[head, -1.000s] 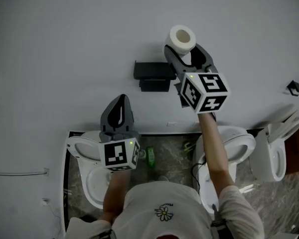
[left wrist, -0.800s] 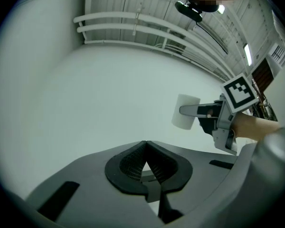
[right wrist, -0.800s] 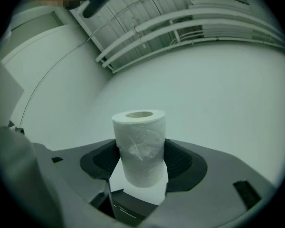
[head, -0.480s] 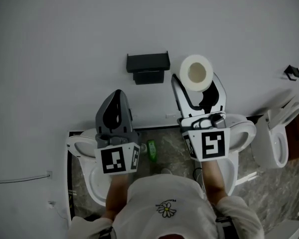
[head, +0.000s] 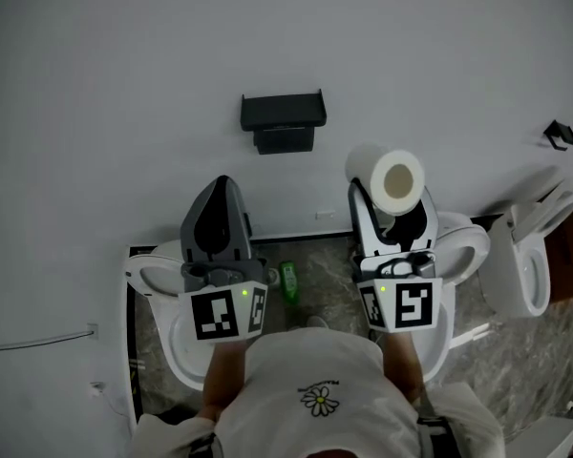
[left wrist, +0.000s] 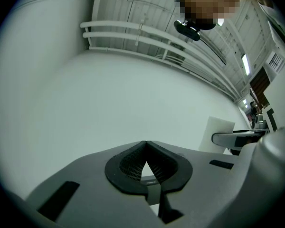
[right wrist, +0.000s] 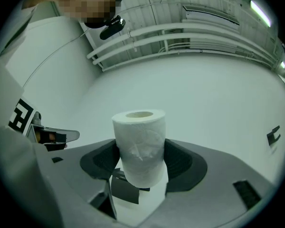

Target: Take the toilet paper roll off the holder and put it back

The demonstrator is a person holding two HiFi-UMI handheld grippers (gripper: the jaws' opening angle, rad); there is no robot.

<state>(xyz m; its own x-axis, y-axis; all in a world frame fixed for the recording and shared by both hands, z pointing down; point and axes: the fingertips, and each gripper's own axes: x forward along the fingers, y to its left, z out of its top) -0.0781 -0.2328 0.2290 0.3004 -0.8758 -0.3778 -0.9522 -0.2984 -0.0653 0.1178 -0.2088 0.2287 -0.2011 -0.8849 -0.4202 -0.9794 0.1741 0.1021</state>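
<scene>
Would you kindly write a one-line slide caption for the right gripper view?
Right gripper holding the toilet paper roll by its sides between its fingers, before a plain white wall.

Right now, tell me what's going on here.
A person holds a two-jaw gripper in each hand, facing a white wall. The right gripper is clamped on a toilet paper roll, its pads pressing the roll's sides. The roll is off the black wall holder, which stands bare; in the head view the roll is below and to the right of it, not touching. The left gripper is shut with nothing in it, pointing at the wall below the holder.
</scene>
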